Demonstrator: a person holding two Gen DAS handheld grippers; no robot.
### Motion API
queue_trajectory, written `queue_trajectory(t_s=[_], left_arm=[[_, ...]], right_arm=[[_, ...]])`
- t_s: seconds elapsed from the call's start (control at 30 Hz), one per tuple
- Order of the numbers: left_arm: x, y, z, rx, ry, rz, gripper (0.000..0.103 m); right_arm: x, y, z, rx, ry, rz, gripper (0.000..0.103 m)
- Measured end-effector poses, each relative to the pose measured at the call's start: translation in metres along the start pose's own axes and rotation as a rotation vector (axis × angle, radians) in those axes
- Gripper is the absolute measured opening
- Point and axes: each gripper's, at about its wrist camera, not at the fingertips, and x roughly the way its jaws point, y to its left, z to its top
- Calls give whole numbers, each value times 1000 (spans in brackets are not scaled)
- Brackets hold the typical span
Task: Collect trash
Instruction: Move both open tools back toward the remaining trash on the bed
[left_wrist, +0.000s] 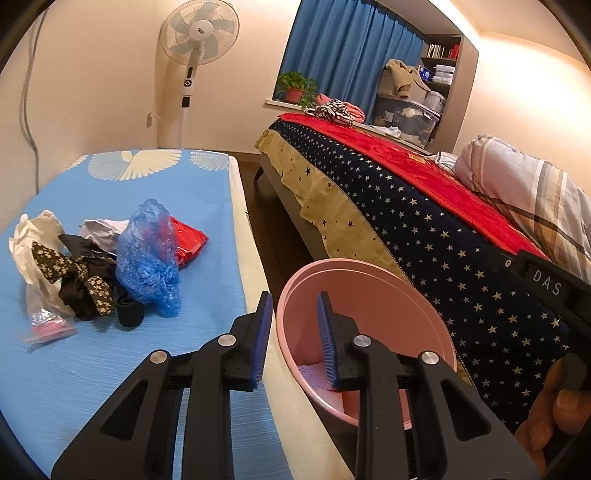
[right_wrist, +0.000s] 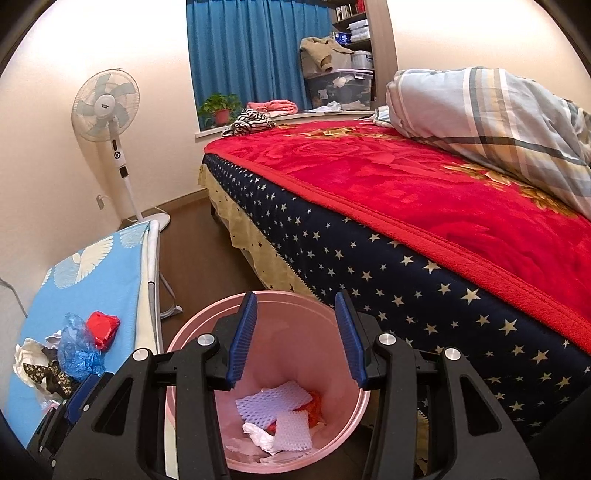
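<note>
Lying heaped on the blue surface (left_wrist: 92, 369), trash pile (left_wrist: 99, 266) overlaps; lower pieces hidden, blue plastic bag (left_wrist: 149, 258) crumpled. Left gripper (left_wrist: 293, 339) fingers apart, empty. Pink bin (right_wrist: 192, 332) rim cut by right gripper (right_wrist: 293, 339), fingers apart, empty.

A pink bin (right_wrist: 207, 328) stands upright on the floor between the table (left_wrist: 110, 369) and the bed, its mouth open. At its bottom lie white foam netting (right_wrist: 273, 400), crumpled white paper (right_wrist: 260, 437) and an orange scrap (right_wrist: 316, 404). On the table's blue cloth sits a loose heap: a crumpled blue bag (left_wrist: 149, 258) (translucent, standing tallest), a red wrapper (left_wrist: 190, 240) touching it, white paper (left_wrist: 31, 236), black floral fabric (left_wrist: 74, 277), and a clear zip bag (left_wrist: 48, 325) nearest the front edge.
</note>
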Motion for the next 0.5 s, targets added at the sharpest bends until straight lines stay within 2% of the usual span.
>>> queue_trajectory(t_s=[0.1,0.17,0.5], left_arm=[[-2,2,0,-2,-7,5,24],[-4,2,0,-1,-10,7,19],[-8,9,1,-10,-22,20,19]], right_arm=[[-1,2,0,-4,-2,9,45],[-2,4,-1,-8,-4,16,45],[-4,12,-2,-23,-8,43,45]])
